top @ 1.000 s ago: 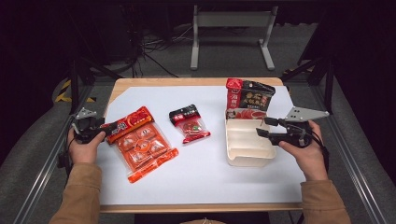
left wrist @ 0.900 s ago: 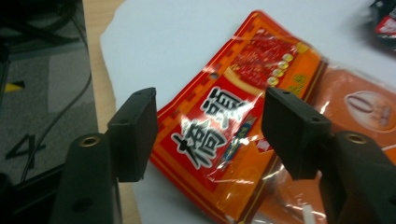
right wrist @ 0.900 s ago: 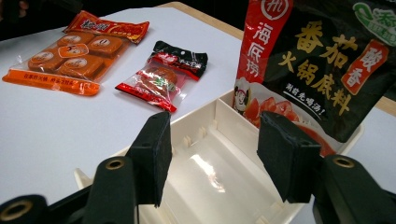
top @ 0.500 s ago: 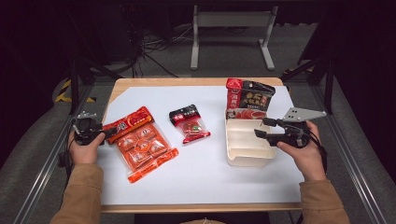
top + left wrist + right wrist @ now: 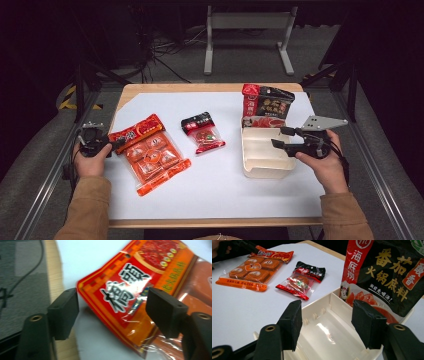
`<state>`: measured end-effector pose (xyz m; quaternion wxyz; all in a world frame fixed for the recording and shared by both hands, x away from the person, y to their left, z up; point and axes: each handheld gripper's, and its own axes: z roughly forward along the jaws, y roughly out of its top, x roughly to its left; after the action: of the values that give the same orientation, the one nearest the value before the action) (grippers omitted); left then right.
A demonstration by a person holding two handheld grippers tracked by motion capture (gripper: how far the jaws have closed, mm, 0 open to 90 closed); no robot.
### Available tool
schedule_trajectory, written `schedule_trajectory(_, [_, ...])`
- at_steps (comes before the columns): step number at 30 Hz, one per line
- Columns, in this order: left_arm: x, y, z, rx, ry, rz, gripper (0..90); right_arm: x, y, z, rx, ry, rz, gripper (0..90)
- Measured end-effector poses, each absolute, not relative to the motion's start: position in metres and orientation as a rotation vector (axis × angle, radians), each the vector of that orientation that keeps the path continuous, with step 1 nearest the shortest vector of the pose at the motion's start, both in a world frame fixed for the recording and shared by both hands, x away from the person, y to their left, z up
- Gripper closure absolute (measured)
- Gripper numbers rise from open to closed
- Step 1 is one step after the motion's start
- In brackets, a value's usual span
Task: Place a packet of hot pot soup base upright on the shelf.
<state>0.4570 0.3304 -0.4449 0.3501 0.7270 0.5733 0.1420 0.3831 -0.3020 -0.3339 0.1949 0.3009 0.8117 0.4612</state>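
Left tool [image 5: 112, 312] is sitting with jaws apart at the corner of the orange snack pack [image 5: 150, 152], lying on the white table [image 5: 220, 185]. Right tool [image 5: 325, 322], also gaping, is hovering over the cream tray [image 5: 262, 160], where a dark pouch [image 5: 387, 275] is leaning. Between them a small red packet [image 5: 203, 132] is lying flat.

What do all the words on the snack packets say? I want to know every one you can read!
"番茄火锅底料" and "海底捞" stand on the tall black and red standing pouch.
"醇香" stands on that pouch's orange tag.
"福頭" or similar stands on the big flat orange and red packet; it is blurred, so I am unsure.
The small black and red sachet has print too small to read.
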Motion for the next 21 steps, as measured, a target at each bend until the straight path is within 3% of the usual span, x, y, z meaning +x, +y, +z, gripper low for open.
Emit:
schedule_trajectory(16, [0.457,0.325,-0.449,1.823,1.332,0.215,47.8,0.385,-0.3,-0.336,0.825,2.267,1.304,39.5])
schedule_trajectory(21, [0.455,0.318,-0.446,1.847,1.287,0.253,57.1,0.385,-0.299,-0.336,0.821,2.269,1.307,39.3])
